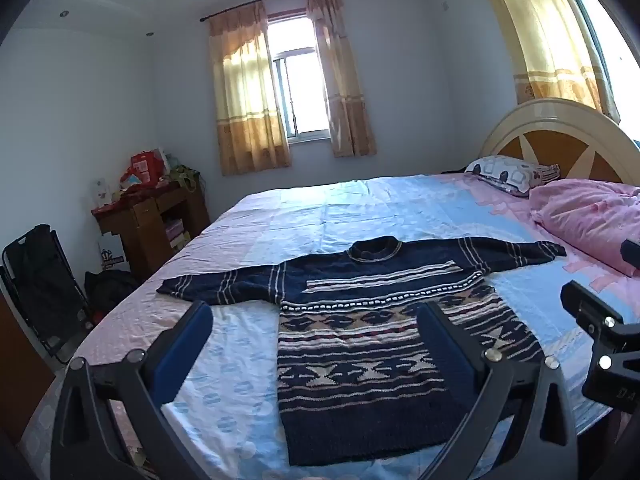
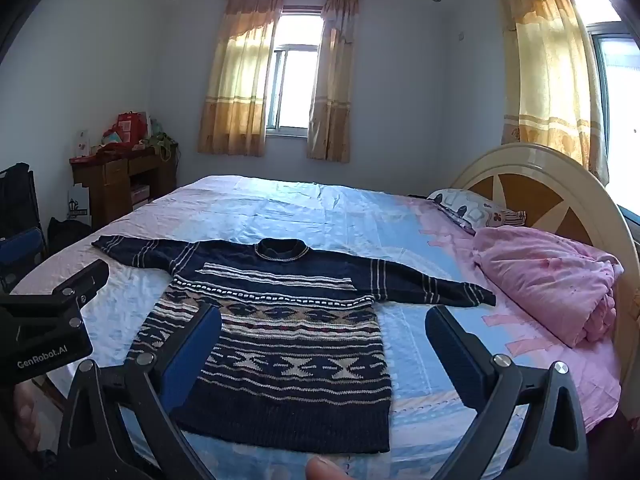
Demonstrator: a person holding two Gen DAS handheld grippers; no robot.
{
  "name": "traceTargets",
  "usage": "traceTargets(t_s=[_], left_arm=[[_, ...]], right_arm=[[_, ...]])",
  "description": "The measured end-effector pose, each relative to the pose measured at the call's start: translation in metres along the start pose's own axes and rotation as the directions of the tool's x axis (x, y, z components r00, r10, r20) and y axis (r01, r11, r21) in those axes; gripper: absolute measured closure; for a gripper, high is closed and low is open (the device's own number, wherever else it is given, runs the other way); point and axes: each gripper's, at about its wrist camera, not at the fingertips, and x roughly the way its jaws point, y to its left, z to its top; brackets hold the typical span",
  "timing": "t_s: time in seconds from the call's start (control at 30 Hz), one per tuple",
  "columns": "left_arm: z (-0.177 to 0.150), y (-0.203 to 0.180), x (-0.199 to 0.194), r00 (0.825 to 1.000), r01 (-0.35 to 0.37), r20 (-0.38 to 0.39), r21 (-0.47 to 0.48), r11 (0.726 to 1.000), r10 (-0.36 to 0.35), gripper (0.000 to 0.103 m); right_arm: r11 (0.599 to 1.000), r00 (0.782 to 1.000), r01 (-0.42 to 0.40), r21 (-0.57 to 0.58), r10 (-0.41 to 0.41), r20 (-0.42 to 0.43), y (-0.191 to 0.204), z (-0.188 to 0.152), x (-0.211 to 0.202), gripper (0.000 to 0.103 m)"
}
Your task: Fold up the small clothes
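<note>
Navy patterned sweater (image 1: pixel 360 320) lies flat on the bed (image 1: pixel 280 216), sleeves spread, unfolded; my left gripper (image 1: pixel 316 332) and right gripper (image 2: pixel 324 336) hover near its hem, jaws wide and empty; next: pinch a sleeve, fold inward.

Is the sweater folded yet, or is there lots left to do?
Not yet. Done: the sweater lies spread flat on the bed, both sleeves stretched out. In hand: nothing; the left gripper and right gripper are open above it. Left: every fold, sleeves and body.
</note>
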Motion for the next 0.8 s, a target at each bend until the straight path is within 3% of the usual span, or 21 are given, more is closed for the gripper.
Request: traceTargets(t_s=[0.8], left_arm=[[-0.007,0.006,0.016,1.0,-0.028,-0.009,-0.019,0.999,0.028,0.0]], right_arm=[[1.0,0.999,0.006,-0.004,-0.006,-0.036,0.003,-0.009,0.016,0.001]])
